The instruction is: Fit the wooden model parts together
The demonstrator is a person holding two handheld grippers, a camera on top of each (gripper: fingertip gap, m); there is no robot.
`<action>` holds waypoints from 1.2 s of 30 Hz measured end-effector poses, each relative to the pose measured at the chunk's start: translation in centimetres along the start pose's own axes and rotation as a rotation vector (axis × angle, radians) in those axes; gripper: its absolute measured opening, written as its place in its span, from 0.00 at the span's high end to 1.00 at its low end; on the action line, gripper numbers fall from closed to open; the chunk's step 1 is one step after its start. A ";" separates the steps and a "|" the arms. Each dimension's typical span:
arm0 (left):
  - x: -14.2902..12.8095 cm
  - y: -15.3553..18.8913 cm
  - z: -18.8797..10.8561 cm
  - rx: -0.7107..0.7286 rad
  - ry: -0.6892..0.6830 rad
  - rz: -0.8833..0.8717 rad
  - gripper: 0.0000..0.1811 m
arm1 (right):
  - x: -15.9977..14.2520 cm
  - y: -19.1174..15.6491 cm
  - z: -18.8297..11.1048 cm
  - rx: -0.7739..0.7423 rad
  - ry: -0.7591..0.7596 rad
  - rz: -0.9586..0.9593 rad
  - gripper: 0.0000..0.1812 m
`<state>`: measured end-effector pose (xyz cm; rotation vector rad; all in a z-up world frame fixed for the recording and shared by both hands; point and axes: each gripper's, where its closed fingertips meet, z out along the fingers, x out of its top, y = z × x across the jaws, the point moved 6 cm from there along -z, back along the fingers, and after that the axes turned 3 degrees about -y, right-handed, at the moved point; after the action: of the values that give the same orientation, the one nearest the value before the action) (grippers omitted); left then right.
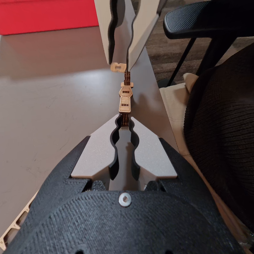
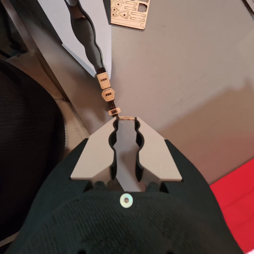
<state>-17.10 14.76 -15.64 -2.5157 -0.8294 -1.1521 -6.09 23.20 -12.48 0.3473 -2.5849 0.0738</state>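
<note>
My left gripper (image 1: 124, 121) is shut on the near end of a slim wooden model spine (image 1: 124, 101), a dark layered strip with several pale engraved plates slotted onto it. It holds the spine above the grey table. My right gripper (image 2: 126, 118) is shut on a small flat wooden piece (image 2: 126, 117), held edge-on at the spine's free end (image 2: 114, 111). In the left wrist view the right gripper (image 1: 119, 66) comes down from the top with that small slotted piece (image 1: 118, 67) touching the spine's far tip. In the right wrist view the left gripper (image 2: 101, 71) holds the spine's other end.
A wooden sheet of laser-cut parts (image 2: 129, 13) lies on the grey table (image 1: 55, 96); its edge shows at lower left (image 1: 15, 225). A red box (image 1: 48, 15) stands at the table's back. A black office chair (image 1: 206, 20) and a person's dark clothing (image 1: 222, 116) are beside the table edge. Some 8 centimeters of space lies between my two pairs of fingers.
</note>
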 end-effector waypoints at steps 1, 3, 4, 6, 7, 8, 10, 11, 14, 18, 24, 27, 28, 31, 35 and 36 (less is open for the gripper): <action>-0.1 0.0 0.0 0.008 -0.015 0.007 0.95 | -0.1 0.3 -0.3 -0.010 0.006 0.004 0.91; -0.5 -0.1 0.1 0.024 -0.037 0.021 0.95 | -0.5 0.9 -1.0 -0.051 0.014 0.008 0.92; -0.5 -0.1 0.1 0.018 -0.033 0.013 0.95 | -0.5 1.1 -1.3 -0.049 0.025 0.021 0.92; -0.5 -0.2 0.1 0.012 -0.025 0.001 0.95 | -0.8 1.7 -1.5 -0.058 0.038 0.052 0.92; -0.5 -0.2 0.0 0.014 -0.025 0.002 0.95 | -1.2 2.0 -1.5 -0.074 0.023 0.056 0.92; -0.5 -0.2 0.0 0.016 -0.026 0.004 0.95 | -1.6 2.3 -1.3 -0.097 0.000 0.056 0.92; -0.5 -0.2 0.0 0.016 -0.027 0.005 0.95 | -2.2 2.6 -0.8 -0.114 -0.031 0.054 0.91; -0.4 -0.2 0.0 0.014 -0.027 0.005 0.95 | -2.3 2.6 -0.5 -0.106 -0.035 0.055 0.91; -0.6 -0.3 -0.2 0.013 -0.033 0.004 0.95 | -2.5 2.3 0.5 -0.082 -0.048 0.054 0.89; -0.6 -0.2 -0.8 0.013 -0.026 -0.021 0.95 | -2.3 0.9 1.6 -0.042 -0.028 0.013 0.87; -1.9 0.6 -2.1 0.056 -0.019 -0.077 0.96 | -2.7 0.0 3.5 -0.032 -0.027 -0.005 0.86; -2.1 0.8 -2.6 0.069 0.015 -0.125 0.96 | -2.3 -0.1 3.9 0.020 0.019 0.035 0.91; -2.0 0.8 -2.7 0.073 0.027 -0.140 0.96 | -2.2 -0.1 4.0 0.018 0.025 0.039 0.93; -1.9 1.1 -3.0 0.084 0.058 -0.179 0.96 | -1.6 0.1 3.7 -0.024 0.075 0.061 0.94; -2.0 1.7 -3.3 0.102 0.070 -0.201 0.96 | -1.3 0.5 3.0 -0.079 0.148 0.127 0.94; -2.1 1.8 -3.2 0.103 0.068 -0.200 0.96 | -1.5 0.7 2.9 -0.119 0.146 0.131 0.94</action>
<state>-19.11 11.04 -15.09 -2.3400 -1.1125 -1.2137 -6.44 23.86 -15.69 0.1233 -2.4511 -0.0080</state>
